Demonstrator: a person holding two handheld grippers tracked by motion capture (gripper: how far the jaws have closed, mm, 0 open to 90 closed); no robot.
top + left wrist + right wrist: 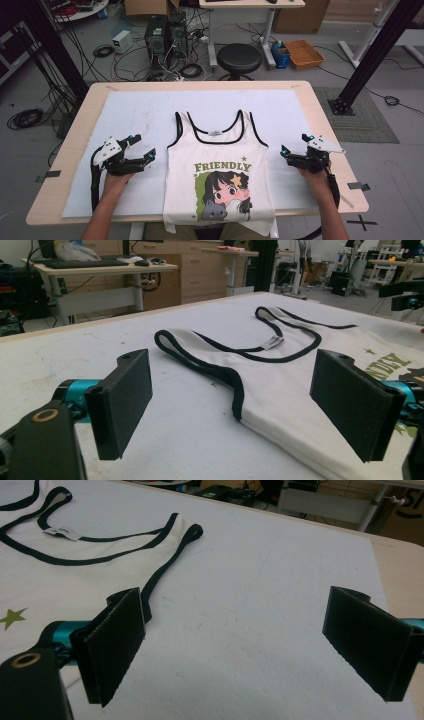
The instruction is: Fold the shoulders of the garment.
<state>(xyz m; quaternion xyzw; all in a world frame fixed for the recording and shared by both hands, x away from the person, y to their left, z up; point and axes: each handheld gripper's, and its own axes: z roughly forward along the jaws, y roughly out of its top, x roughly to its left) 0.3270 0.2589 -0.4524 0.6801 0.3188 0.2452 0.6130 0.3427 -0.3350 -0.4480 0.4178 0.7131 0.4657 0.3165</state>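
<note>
Right now I'm holding both tongs, left (140,148) and right (295,144), wide apart beside the white sleeveless cotton top with black trim (218,165) lying flat mid-tabletop (75,135); a shallow pinch risks catching one layer only.

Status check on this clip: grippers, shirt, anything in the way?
Left gripper open, right gripper open, both empty. Tank top flat between them, hem over table edge. Nothing in the way.

Left hand-held gripper (142,148), right hand-held gripper (295,144), black bodies, 2 flat black jaws each, teal fittings, grey 3-cornered plates, black cables
</note>
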